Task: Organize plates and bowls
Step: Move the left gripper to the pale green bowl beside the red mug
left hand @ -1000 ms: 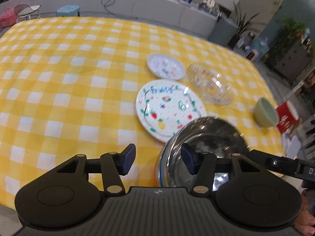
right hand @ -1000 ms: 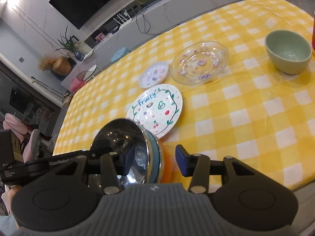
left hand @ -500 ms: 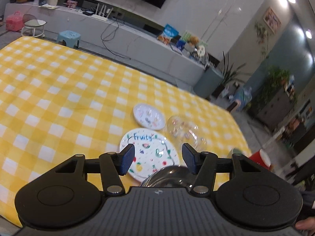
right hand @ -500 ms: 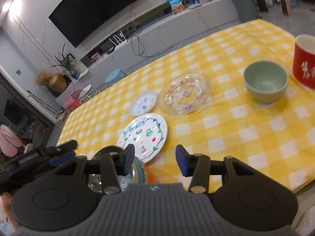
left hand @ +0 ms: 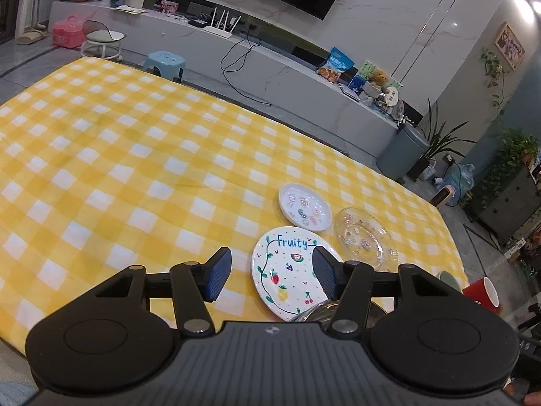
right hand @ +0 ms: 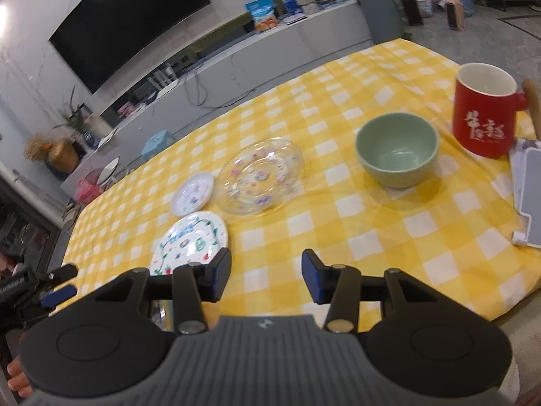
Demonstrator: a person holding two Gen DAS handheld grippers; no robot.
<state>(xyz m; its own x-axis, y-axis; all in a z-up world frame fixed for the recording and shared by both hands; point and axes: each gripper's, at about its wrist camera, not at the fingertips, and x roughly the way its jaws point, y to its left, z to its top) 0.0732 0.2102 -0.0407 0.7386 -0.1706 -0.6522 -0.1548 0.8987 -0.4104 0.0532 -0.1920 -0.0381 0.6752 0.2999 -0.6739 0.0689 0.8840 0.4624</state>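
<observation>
Left wrist view: my left gripper (left hand: 268, 275) has lifted and tilted up off the bench (left hand: 101, 155) over the last second, jaws apart, holding nothing. The steel bowl (left hand: 316, 313), which filled the space between my fingers a second ago, now only peeks out under the right finger, close below. Fruity plate (left hand: 290, 272) sits just ahead between the fingers, small white plate (left hand: 304, 206) beyond it, glass plate (left hand: 365, 238) ahead-right.

Right wrist view: my right gripper (right hand: 267, 275) has pulled back too, jaws apart, empty. Green bowl (right hand: 397, 149) is ahead-right, well apart, beside the red mug (right hand: 483, 115). The bowl stack is mostly hidden under the left finger now.

My read: steel bowl is stacked and released. The green bowl probably goes next, the plates still lie unstacked.
</observation>
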